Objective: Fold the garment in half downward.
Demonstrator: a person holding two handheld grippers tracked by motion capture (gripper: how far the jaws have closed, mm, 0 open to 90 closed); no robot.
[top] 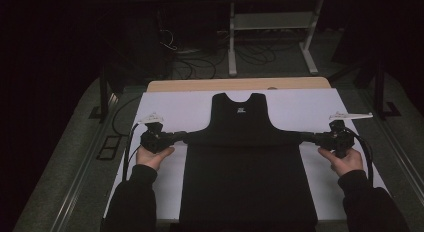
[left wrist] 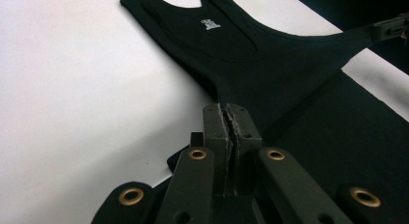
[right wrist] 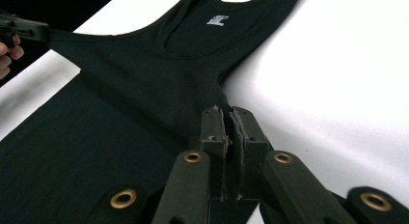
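Black tank top (top: 245,157) lies flat on the white sheet (top: 175,109) covering the bench (top: 240,84), neck and straps toward the far edge, a small white label (top: 241,111) showing inside the neckline, hem toward the person. Fabric drawn out sideways at both side edges just under the armholes, so a taut band runs across the chest. Left gripper (top: 184,137) clamped on the left side edge; in the left gripper view its pads meet on a pinch of black cloth (left wrist: 226,96). Right gripper (top: 304,137) likewise closed on the opposite edge, cloth (right wrist: 217,96) caught between its pads in the right gripper view. Both hands low, level with the sheet. Judgement: step in hand looks like a fold of the top half, with both sides gripped at the fold line. Next move likely calls for lifting both grippers together, keeping even tension, and carrying the upper part toward the hem without dragging the lower part or letting the straps bunch.
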